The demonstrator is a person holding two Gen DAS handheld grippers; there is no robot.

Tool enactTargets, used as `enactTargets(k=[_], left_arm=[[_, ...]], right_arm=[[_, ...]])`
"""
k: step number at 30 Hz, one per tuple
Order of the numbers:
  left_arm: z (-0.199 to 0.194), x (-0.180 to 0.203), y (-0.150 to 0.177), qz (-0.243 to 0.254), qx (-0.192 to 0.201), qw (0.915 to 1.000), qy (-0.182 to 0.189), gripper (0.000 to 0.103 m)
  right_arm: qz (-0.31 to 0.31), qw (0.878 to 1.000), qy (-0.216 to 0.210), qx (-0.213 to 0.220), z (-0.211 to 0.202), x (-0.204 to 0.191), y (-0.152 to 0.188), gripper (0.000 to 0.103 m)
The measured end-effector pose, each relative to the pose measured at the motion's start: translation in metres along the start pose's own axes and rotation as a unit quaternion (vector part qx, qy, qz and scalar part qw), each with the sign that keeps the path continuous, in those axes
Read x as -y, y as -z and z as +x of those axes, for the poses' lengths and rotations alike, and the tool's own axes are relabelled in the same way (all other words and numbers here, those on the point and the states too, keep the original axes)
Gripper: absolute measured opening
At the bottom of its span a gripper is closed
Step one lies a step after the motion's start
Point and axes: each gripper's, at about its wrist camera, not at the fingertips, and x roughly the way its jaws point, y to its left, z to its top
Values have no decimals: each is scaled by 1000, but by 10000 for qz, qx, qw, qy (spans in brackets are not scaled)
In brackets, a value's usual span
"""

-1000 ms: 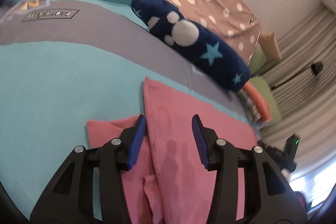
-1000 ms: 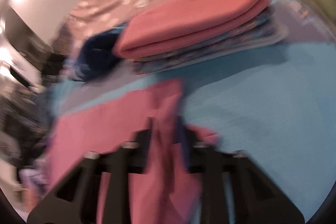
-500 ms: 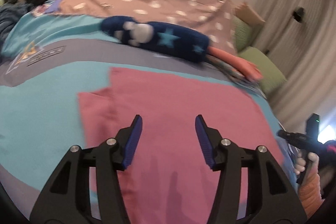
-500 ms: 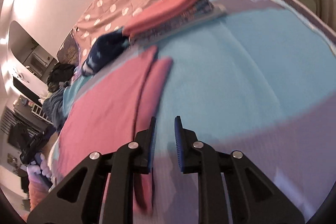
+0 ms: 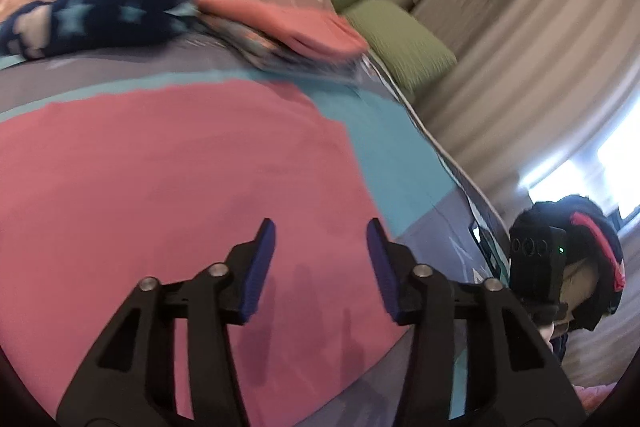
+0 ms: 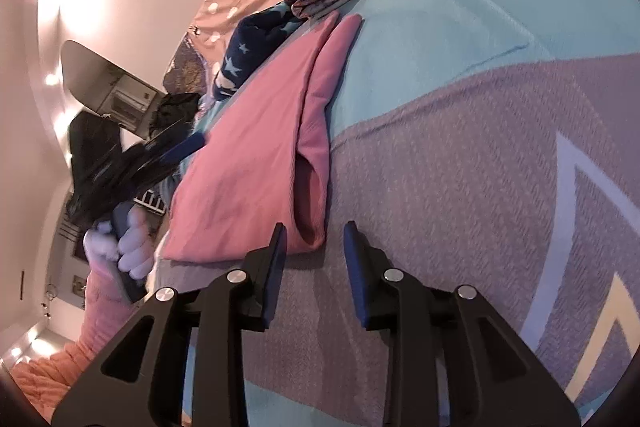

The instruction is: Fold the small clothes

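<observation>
Both grippers were found to be of one build: black moulded arms with triangular cut-outs, silver round-headed screws at the pivots, and blue ribbed pads on the inner finger faces. The left gripper (image 5: 322,267) and the right gripper (image 6: 314,259) were so recorded. A salmon textured sleeve (image 6: 104,311) was noted behind the left hand (image 6: 134,251) in the right wrist view

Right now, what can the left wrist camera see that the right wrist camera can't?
Only the left wrist view shows the green pillows, the curtains and the open left gripper over the pink garment. Only the right wrist view shows the open right gripper, a hand and the garment's sleeve opening. Both show the pink garment, the folded stack and the navy star-print item.
</observation>
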Motion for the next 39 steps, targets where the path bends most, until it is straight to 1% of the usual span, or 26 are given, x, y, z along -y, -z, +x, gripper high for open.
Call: enactTargets(k=[2, 3, 5, 8, 9, 11, 12, 14, 16, 17, 18, 19, 20, 21, 22, 23, 24, 26, 27, 28, 30, 34, 37, 38, 39], left_arm=[[21, 10, -7, -4, -170, 9999, 7, 38], [31, 15, -10, 8, -235, 9997, -13, 36], [44, 22, -15, 60, -322, 9995, -44, 36], [53, 31, -18, 157, -396, 9990, -99, 36], [56, 32, -20, 182, -421, 9988, -139, 36], [59, 32, -24, 183, -455, 9986, -215, 36], [62, 31, -25, 174, -481, 9984, -248, 36], [67, 29, -28, 164, -524, 9979, -332, 36], [73, 27, -33, 132, -548, 9977, -382, 36], [75, 27, -36, 112, -557, 9977, -376, 36], [80, 27, -40, 83, -586, 9977, -338, 37], [82, 27, -42, 77, -603, 9977, -309, 37], [86, 28, -45, 84, -634, 9976, -264, 39], [94, 29, -49, 122, -701, 9973, -201, 41], [101, 30, -52, 160, -764, 9968, -172, 42], [110, 30, -54, 165, -836, 9963, -149, 42], [122, 27, -57, 79, -925, 9956, -122, 42], [135, 28, -60, 6, -937, 9956, -94, 43], [139, 31, -63, 90, -912, 9957, -119, 47], [141, 34, -65, 163, -913, 9956, -150, 48], [143, 38, -65, 251, -955, 9947, -271, 48], [146, 52, -64, 717, -1068, 9897, -629, 48], [149, 63, -63, 1057, -1171, 9819, -1048, 48], [151, 68, -61, 1203, -1216, 9773, -1249, 48], [154, 77, -59, 1422, -1282, 9688, -1574, 48]], right_arm=[[-45, 10000, -63, 0, -1, -1, -2, 30], [-163, 9998, -90, 36, -3, -3, -2, 30], [-609, 9980, -158, 55, -4, -12, -4, 30], [-1436, 9893, -136, -199, 3, -30, -11, 30], [-1582, 9870, -136, -265, 7, -33, -13, 30], [-1746, 9838, -162, -368, 14, -36, -22, 30], [-1812, 9820, -262, -460, 18, -37, -26, 30], [-1870, 9791, -366, -706, 30, -36, -35, 35], [-1674, 9799, -398, -1005, 47, -26, -39, 35], [-1543, 9799, -575, -1123, 51, -20, -38, 35], [-1479, 9776, -842, -1241, 53, -18, -37, 35], [-1469, 9727, -1113, -1412, 51, -19, -32, 35], [-1450, 9648, -1455, -1640, 50, -20, -27, 36], [-1524, 9571, -1712, -1774, 49, -23, -20, 36], [-1635, 9532, -1736, -1858, 49, -26, -14, 36], [-1706, 9514, -1664, -1950, 52, -27, -10, 36], [-1704, 9518, -1629, -1961, 53, -27, -9, 36], [-1599, 9531, -1677, -1949, 53, -25, -11, 35], [-1490, 9554, -1691, -1910, 53, -22, -12, 35], [-1431, 9575, -1678, -1860, 51, -20, -12, 35], [-1444, 9623, -1545, -1709, 46, -20, -12, 35], [-1476, 9702, -1277, -1437, 29, -17, -2, 36], [-1429, 9776, -1028, -1157, 11, -10, 1, 41], [-1437, 9791, -935, -1095, 4, -9, 3, 42], [-1470, 9802, -790, -1065, 0, -7, 5, 42]])
